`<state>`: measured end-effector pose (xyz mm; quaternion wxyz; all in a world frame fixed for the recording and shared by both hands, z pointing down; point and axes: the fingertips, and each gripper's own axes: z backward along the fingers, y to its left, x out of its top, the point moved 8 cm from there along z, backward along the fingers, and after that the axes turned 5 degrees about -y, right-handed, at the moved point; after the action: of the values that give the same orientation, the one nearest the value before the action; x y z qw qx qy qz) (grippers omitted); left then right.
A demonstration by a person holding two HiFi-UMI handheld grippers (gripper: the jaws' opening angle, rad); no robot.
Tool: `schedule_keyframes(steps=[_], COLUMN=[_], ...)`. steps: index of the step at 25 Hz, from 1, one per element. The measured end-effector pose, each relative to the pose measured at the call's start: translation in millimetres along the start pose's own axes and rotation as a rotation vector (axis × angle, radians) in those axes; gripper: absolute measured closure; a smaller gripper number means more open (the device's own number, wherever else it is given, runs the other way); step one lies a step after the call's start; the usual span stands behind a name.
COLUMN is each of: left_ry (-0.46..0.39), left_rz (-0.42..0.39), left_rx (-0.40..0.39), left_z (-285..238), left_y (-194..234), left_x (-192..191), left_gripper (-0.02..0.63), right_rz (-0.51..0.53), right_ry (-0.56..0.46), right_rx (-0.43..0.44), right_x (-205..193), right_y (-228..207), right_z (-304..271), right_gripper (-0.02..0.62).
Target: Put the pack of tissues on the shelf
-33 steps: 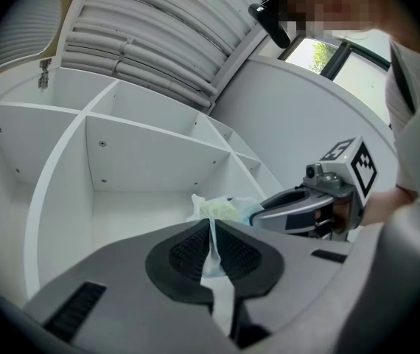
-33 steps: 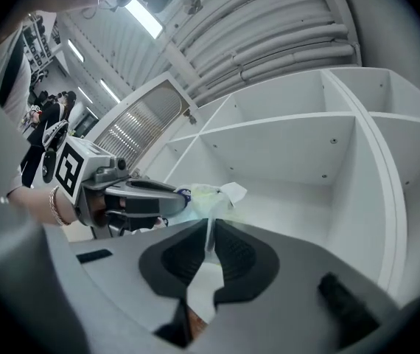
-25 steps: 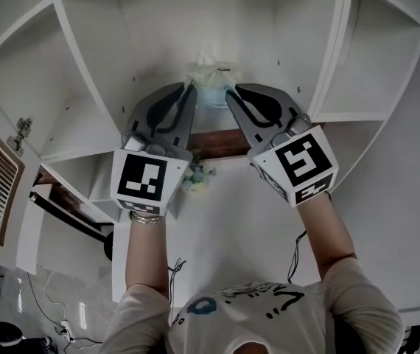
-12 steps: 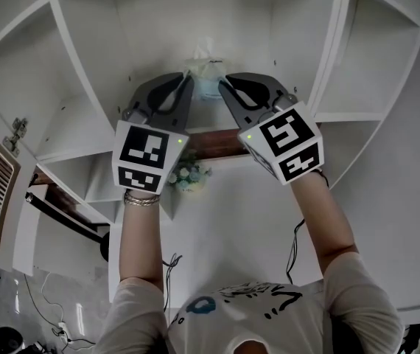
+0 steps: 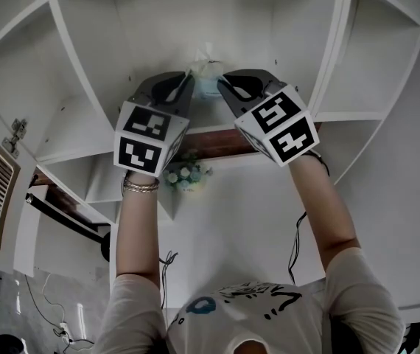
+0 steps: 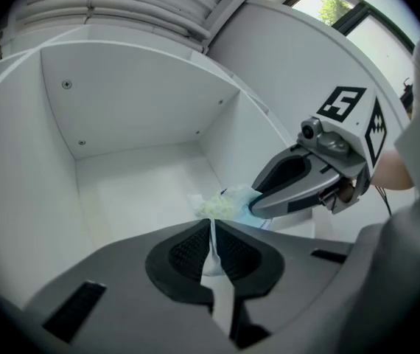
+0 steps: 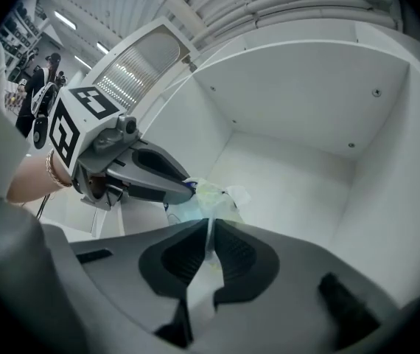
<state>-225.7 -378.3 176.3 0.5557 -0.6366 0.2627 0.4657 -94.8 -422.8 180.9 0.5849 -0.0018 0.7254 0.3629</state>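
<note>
Presently we find the placing step in hand. The pack of tissues [image 6: 227, 202] is held at the mouth of the middle compartment of the shelf [image 6: 140, 186], between the two tools. The left tongs [image 6: 211, 224] are closed on a thin fold of the pack's wrapper at one side. The right tongs [image 7: 210, 224] are closed on a like fold at the other side. Both point roughly level into the compartment. The pack sits low over the compartment's floor, near its front edge; we cannot tell whether its underside touches the board. We judge the task well advanced but not complete. The next move, in our judgement, calls for carrying the pack a little deeper and setting it down flat. Both tongs should then open together and draw straight back, so the wrapper does not drag the pack off the edge.
</note>
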Motion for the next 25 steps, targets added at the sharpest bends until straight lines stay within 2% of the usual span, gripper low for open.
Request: schedule_keyframes(steps=[7, 13, 20, 25], left_ry=[0.136, 0.244, 0.274, 0.252], left_rz=[-0.012, -0.134, -0.134, -0.159], left_rx=[-0.033, -0.009, -0.027, 0.006], left_z=[-12, -22, -24, -21], left_y=[2, 0, -1, -1], left_x=[-8, -9, -11, -9], left_gripper=[0.58, 0.58, 0.58, 0.578], right_rz=[0.011, 0.042, 0.076, 0.034], right_ry=[0.062, 0.117, 0.162, 0.145], right_rx=[0.043, 0.062, 0.094, 0.107], right_x=[-8, -10, -10, -12], right_y=[0, 2, 2, -3], right_z=[-11, -19, -22, -22], right_gripper=[0.557, 0.557, 0.557, 0.555])
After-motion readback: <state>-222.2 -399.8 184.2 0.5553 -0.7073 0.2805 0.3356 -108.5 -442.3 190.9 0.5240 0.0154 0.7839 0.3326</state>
